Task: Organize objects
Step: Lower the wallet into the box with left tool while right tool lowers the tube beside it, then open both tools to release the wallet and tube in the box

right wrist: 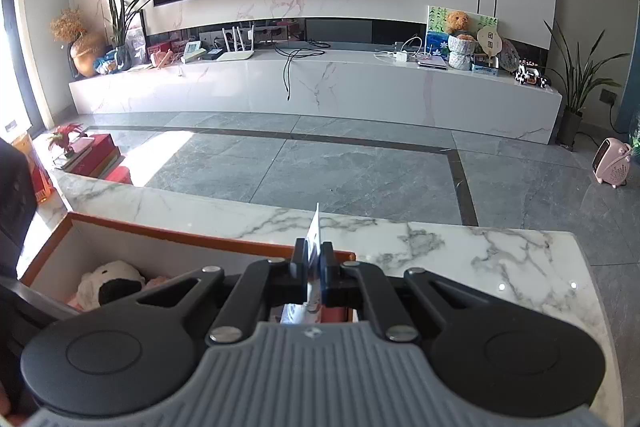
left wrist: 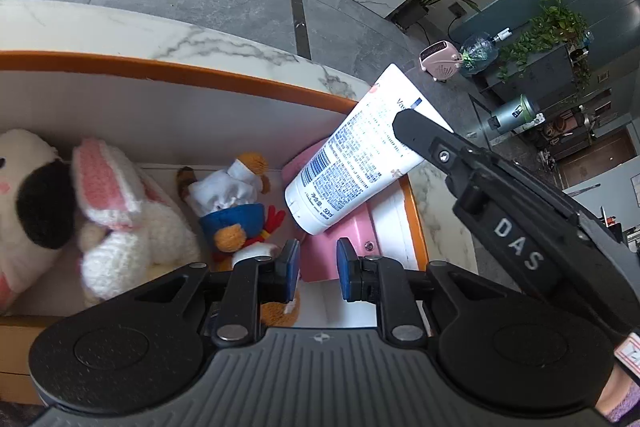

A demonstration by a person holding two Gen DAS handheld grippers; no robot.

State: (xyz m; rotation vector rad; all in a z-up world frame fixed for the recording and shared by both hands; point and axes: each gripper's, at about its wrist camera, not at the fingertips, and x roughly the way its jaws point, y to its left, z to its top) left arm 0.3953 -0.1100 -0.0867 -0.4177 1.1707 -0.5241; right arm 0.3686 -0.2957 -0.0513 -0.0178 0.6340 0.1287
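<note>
My right gripper [right wrist: 314, 261] clamps the white tube [left wrist: 352, 163] by its flat end, right of centre over the orange-rimmed box [left wrist: 168, 73]. My left gripper [left wrist: 318, 267] hangs narrow, empty, lower centre.

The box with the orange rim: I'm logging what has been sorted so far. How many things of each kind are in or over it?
Plush toys in the box: 3, namely cow, bunny, duck
Pink items in the box: 1
Cream tubes: 1, held over the box by the right gripper
Total: 5
</note>
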